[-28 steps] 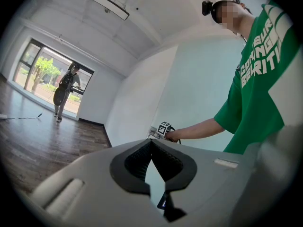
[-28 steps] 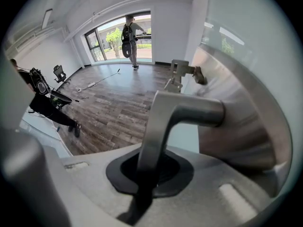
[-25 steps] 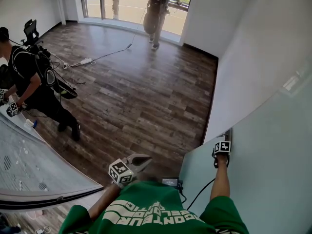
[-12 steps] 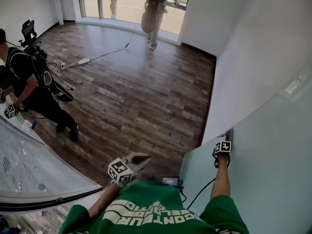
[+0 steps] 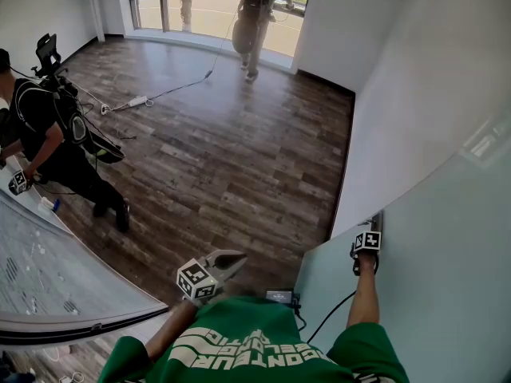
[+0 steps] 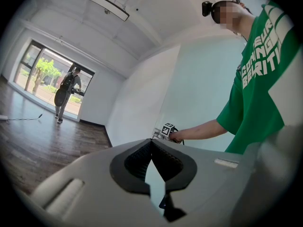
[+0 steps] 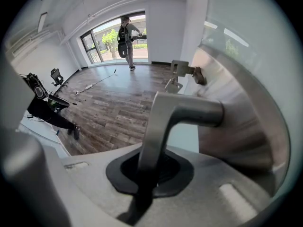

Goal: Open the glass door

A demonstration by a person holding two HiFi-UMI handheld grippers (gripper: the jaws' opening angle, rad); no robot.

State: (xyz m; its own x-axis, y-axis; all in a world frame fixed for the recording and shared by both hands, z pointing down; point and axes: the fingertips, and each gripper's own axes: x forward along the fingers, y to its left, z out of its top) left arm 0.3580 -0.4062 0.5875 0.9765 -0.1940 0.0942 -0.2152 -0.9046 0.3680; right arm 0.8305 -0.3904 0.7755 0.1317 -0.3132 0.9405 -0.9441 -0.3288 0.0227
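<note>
The frosted glass door (image 5: 435, 294) fills the lower right of the head view, its free edge toward the wooden floor. My right gripper (image 5: 369, 231) reaches out to that edge and is shut on the metal lever handle (image 5: 374, 216). In the right gripper view the handle (image 7: 163, 122) runs down between the pads of that gripper (image 7: 152, 161), and the door pane (image 7: 246, 56) stands to the right. My left gripper (image 5: 239, 258) hovers level in front of my chest, away from the door. It is shut (image 6: 151, 143) with nothing in it.
A white wall (image 5: 399, 78) stands behind the door. A person in black with gear (image 5: 48, 134) stands at the left beside a curved white surface (image 5: 56, 278). Another person (image 5: 257, 14) is at the far window. A cable (image 5: 160, 94) lies on the floor.
The person in black at the left has shifted slightly. Both grippers hold their places, the right one still on the handle.
</note>
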